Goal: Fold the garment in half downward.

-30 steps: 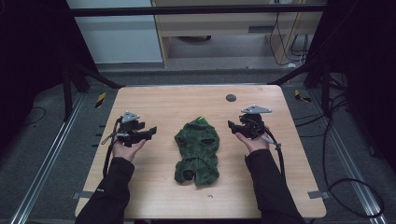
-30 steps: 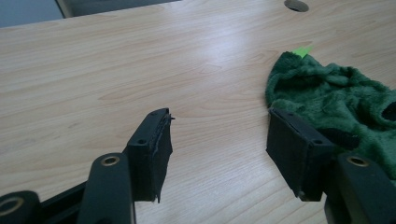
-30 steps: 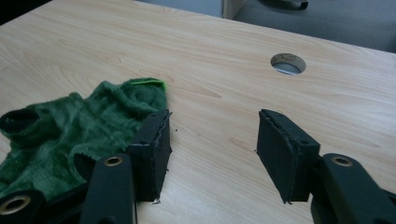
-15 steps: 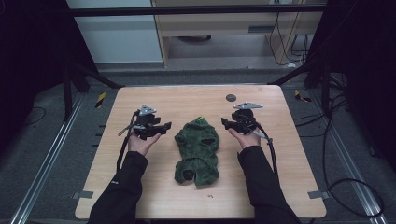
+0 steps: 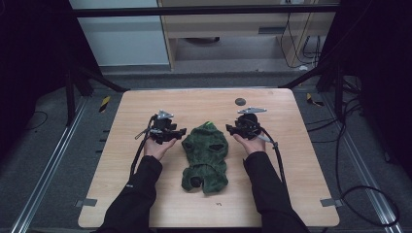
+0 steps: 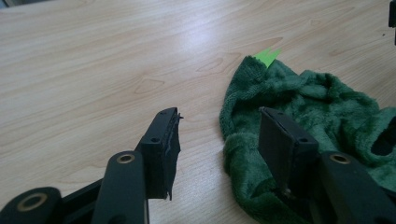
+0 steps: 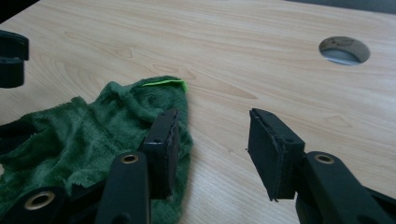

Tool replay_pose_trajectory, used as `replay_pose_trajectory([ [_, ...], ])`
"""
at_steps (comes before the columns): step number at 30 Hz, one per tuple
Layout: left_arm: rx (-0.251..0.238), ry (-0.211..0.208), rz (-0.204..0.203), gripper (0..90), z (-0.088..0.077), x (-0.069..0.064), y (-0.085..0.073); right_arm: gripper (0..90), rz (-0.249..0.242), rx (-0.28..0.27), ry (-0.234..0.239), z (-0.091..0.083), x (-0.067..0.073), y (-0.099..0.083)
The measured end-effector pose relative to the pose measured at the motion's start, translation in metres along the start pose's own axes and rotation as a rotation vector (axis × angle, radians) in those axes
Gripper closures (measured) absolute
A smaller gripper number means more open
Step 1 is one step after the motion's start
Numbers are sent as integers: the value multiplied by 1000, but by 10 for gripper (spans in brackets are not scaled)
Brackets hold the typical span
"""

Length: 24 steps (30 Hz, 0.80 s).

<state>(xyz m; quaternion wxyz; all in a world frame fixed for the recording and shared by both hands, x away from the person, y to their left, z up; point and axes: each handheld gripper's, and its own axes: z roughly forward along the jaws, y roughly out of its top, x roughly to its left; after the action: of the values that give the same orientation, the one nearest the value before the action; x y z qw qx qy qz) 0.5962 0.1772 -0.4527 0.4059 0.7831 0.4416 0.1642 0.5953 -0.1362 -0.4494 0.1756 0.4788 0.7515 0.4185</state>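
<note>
Green fleece garment [image 5: 205,158] lies flat mid-worktop [image 5: 301,160], bright green tag [image 6: 267,56] at far end. My left tool [image 6: 219,135] and right tool [image 7: 212,140] flank it, jaws wide, holding nothing; possibly a hood.

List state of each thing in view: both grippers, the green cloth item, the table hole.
left gripper: open, fingers astride the cloth's edge, nothing held
right gripper: open, at the cloth's other edge, nothing held
green fleece garment: lying flat and rumpled on the table, ungrasped
table: bare wood around the garment
round hole: open, unplugged
</note>
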Motion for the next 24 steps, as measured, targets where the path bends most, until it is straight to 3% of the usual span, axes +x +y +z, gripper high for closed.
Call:
replay_pose_trajectory([
  [13,89,-3,20,503,25,-6,-3,561,-9,65,25,24,7,-12],
  [19,132,6,72,545,33,-11,-3,573,-11,91,38,31,10,-18],
  [24,158,1,62,579,39,-9,-7,575,-13,106,45,35,11,-21],
])
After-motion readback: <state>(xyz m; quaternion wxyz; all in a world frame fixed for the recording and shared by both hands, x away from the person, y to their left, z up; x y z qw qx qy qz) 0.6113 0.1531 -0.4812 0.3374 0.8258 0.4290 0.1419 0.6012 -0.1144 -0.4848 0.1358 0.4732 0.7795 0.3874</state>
